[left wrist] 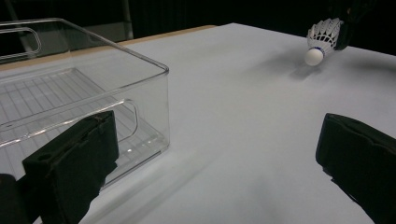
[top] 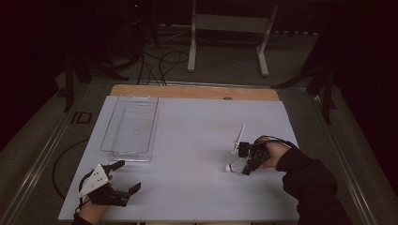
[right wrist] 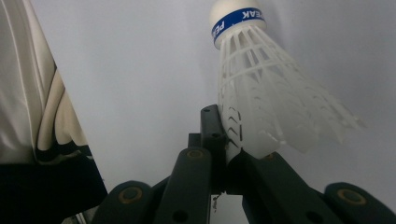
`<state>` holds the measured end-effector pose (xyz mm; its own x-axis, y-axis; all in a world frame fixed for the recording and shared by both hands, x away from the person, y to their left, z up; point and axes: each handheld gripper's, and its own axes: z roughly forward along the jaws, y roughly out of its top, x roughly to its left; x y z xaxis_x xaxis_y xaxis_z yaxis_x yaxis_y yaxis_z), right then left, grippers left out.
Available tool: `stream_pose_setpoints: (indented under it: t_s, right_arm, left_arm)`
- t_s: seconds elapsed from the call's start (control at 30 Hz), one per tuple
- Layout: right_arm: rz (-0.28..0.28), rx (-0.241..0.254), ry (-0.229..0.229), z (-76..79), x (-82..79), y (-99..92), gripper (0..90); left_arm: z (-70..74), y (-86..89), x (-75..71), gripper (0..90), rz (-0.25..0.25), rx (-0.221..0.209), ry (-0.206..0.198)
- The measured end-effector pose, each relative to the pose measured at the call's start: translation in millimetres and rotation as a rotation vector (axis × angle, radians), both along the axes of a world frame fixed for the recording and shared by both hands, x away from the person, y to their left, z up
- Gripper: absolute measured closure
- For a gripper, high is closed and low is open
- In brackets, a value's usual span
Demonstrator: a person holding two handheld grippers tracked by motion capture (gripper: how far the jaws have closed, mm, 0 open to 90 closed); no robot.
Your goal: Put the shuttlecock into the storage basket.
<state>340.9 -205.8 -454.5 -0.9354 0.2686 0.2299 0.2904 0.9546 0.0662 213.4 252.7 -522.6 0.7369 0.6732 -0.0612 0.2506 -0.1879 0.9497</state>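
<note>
Gripping a white feathered shuttlecock [right wrist: 261, 93] by its skirt, right tongs [top: 248, 159] sit far right of the clear plastic bin [top: 129, 124]; left tongs [top: 126, 176] gape empty.

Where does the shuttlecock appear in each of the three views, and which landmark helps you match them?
High view: shuttlecock right of centre, in the right gripper.
Left gripper view: top right, cork end lowest, just above the table.
Right gripper view: upper centre, skirt pinched between the jaws.
Shared landmark: white table.
</note>
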Motion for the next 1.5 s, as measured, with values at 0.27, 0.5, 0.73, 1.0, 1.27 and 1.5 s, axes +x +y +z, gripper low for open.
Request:
stream_pose_setpoints:
  t_s: [0.27, 0.5, 0.73, 1.0, 1.27, 1.5]
  right_arm:
    - [0.019, 0.002, -0.009, 3.4, -2.8, 8.9, 90.0]
    - [0.041, 0.004, -0.025, 8.0, -3.6, 18.4, 90.0]
    - [0.066, 0.013, -0.035, 11.0, -3.6, 25.3, 90.0]
    - [0.090, 0.007, -0.025, 10.7, -4.0, 34.9, 90.0]
    - [0.110, 0.001, -0.019, 11.8, -5.2, 47.0, 90.0]
    - [0.125, -0.002, -0.024, 14.2, -4.4, 49.9, 90.0]
  left_arm:
    - [-0.3, 0.2, 0.2, 0.1, 0.000, 0.003, 0.005]
    - [0.1, 0.0, 0.4, 0.1, -0.002, 0.002, 0.007]
    - [0.4, -0.3, 0.3, 0.1, -0.006, 0.005, 0.009]
    - [2.3, -2.3, -0.4, 0.1, -0.016, 0.017, 0.011]
    - [7.0, -5.6, 0.1, 0.1, -0.036, 0.025, 0.016]
    - [19.8, -7.4, 2.1, 0.1, -0.067, 0.069, 0.032]
